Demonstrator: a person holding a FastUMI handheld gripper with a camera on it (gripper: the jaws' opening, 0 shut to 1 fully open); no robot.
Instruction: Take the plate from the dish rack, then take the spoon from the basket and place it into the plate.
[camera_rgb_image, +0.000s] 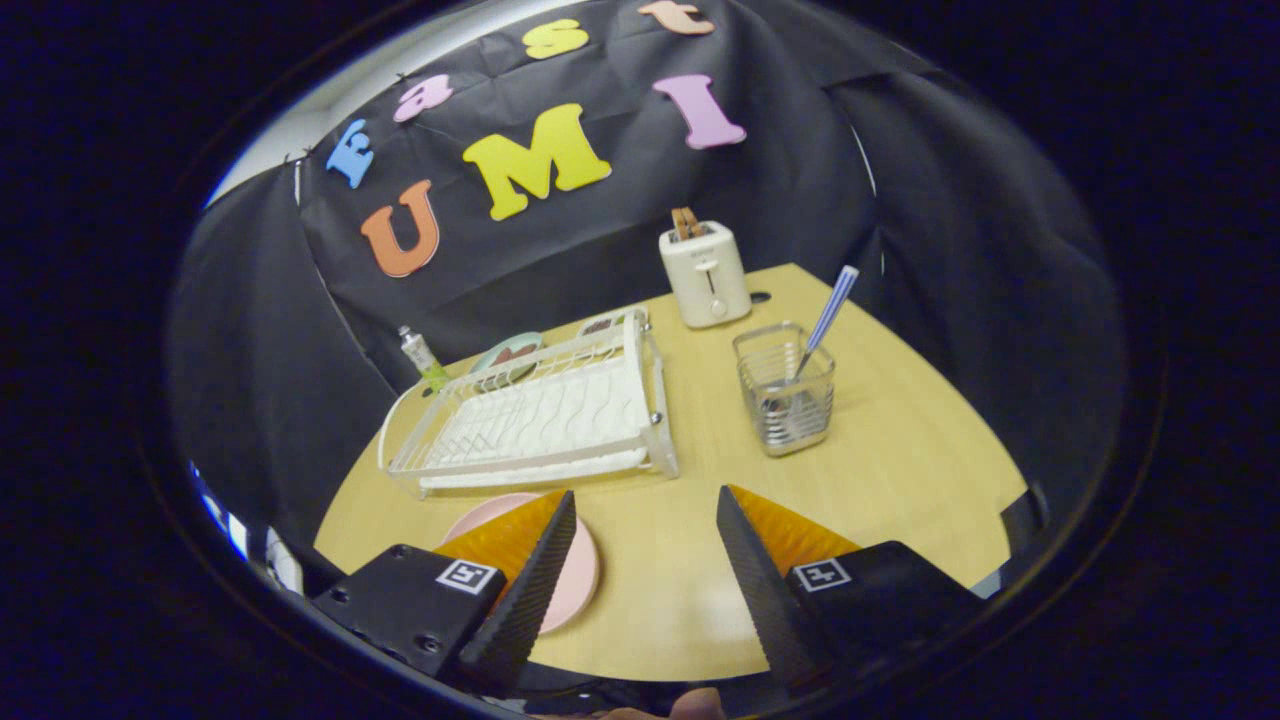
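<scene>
gripper view — gripper (645, 515): fingers spread wide apart, nothing between them but bare tabletop; held low over the near side of the table
plate (580, 575): pink, lying flat on the wooden table (900, 470) just in front of the dish rack; partly covered by the left finger, its rim showing beside that finger's tip
dish rack (540, 420): white, beyond the fingers and slightly left; its grid looks bare
spoon (825, 320): handle leaning up and to the right out of the basket; bowl end down inside
basket (785, 390): clear wire-sided holder, ahead of the right finger, to the right of the rack and apart from it
toaster (705, 272): cream, at the far side of the table, something brown, perhaps toast, sticking up from its slot
behind the rack: a small bottle (420, 355) and a dish (508, 352), too small to tell more
</scene>
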